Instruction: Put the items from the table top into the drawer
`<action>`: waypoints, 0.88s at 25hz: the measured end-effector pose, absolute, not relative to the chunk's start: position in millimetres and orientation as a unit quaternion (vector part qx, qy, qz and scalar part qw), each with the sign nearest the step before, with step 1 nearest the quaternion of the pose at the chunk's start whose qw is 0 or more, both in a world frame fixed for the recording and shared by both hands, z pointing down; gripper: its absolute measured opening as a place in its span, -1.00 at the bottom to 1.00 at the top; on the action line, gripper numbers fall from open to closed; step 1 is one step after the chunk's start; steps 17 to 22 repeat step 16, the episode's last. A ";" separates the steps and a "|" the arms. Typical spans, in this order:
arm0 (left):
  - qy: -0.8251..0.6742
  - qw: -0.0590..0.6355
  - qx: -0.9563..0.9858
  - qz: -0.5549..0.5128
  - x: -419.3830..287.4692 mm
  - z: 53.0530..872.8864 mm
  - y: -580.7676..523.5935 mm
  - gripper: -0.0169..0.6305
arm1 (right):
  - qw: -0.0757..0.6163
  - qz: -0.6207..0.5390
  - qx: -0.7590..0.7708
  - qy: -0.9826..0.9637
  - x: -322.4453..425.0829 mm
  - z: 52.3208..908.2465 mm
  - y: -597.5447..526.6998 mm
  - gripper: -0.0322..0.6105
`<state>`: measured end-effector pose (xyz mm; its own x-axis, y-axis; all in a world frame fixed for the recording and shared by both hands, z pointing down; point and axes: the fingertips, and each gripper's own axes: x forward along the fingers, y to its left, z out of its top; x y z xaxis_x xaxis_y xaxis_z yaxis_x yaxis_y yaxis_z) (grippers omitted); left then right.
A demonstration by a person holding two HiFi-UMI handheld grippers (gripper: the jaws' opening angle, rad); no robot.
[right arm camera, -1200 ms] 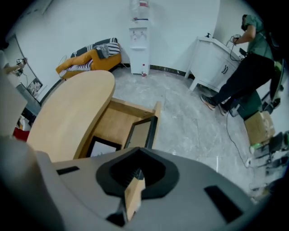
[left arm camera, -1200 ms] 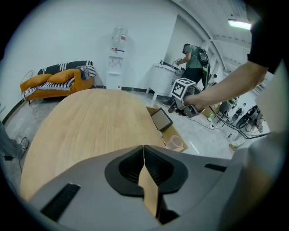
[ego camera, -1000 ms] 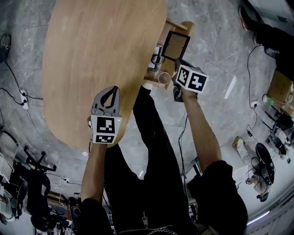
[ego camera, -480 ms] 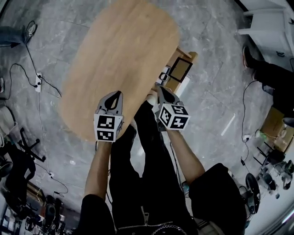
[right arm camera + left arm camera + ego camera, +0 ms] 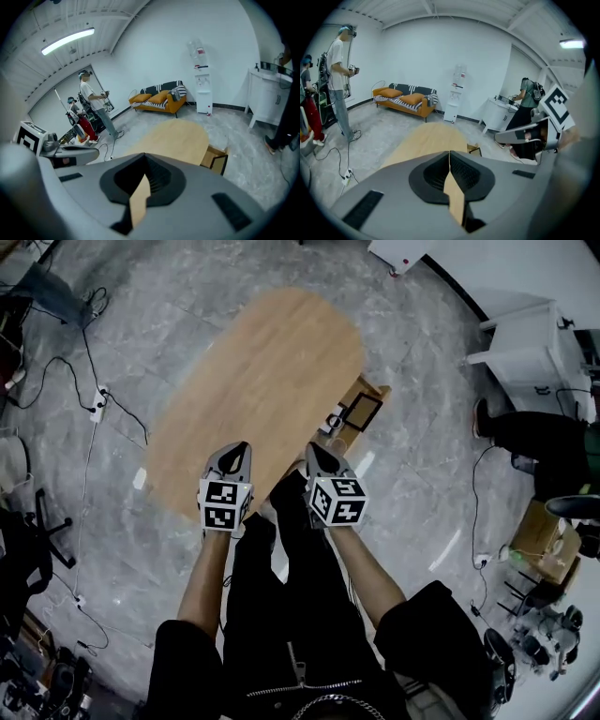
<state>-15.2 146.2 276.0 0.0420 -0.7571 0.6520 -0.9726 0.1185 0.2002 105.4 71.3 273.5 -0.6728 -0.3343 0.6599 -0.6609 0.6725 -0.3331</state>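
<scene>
both grippers drawn up and back, table top left bare
the left gripper [image 5: 238,449] and right gripper [image 5: 313,451], each pressed together on nothing, have been lifted from the table [image 5: 262,362]; the items [image 5: 335,419] are seen in the open drawer [image 5: 364,409], so the task is judged nearly done.

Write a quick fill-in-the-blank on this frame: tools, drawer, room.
1. The left tool and the right tool both have their jaws ____, with nothing between them.
2. The drawer at the side of the table stands ____.
3. The sofa by the far wall is ____ in colour.

Missing words: shut; open; orange.
</scene>
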 end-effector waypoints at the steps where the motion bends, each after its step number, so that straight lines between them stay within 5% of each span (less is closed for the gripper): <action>1: -0.674 0.327 0.642 0.163 -14.6 267.5 154.5 -0.90 | 0.282 0.283 0.283 -0.872 103.7 262.0 80.5 -0.88; 22: -0.698 0.281 0.647 0.127 -16.3 156.9 266.6 -0.90 | 0.228 0.240 0.261 -0.907 81.3 143.8 208.2 -0.88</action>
